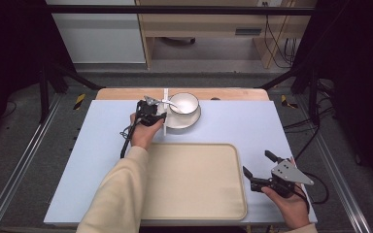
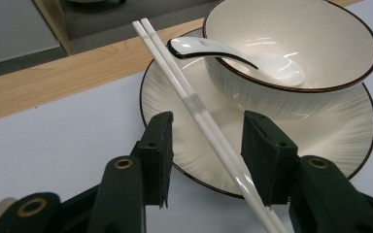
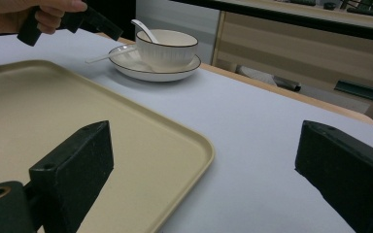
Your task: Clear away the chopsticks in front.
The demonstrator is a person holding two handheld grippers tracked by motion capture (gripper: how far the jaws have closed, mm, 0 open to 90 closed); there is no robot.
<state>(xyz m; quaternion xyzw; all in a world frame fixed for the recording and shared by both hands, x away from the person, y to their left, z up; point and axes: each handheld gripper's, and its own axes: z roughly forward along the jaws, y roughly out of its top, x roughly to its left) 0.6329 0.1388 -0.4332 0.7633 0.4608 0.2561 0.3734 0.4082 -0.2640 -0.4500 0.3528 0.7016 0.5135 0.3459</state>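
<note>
A pale blue mat (image 1: 102, 160) covers most of the wooden table (image 1: 126, 93), and a big cream tray (image 1: 194, 179) with rounded corners lies at the near side, smooth and bare. Beyond it a white, dark-rimmed bowl (image 2: 291, 53) sits on a matching ribbed saucer (image 2: 330, 131). A glossy white ceramic spoon (image 2: 233, 53) rests in the bowl, its handle hanging over the rim.

A pair of slim white chopsticks (image 2: 194, 107) lies across the saucer's edge just beside the bowl, side by side, their long axis running from the near mat towards the table's far wooden edge.

The left gripper (image 2: 206, 145) hovers at the saucer with its jaws apart, one on each side of the chopsticks; the right-hand jaw looks close against them. The right gripper (image 1: 257, 170) is held near the tray's right edge, jaws spread wide and clasping nothing.
</note>
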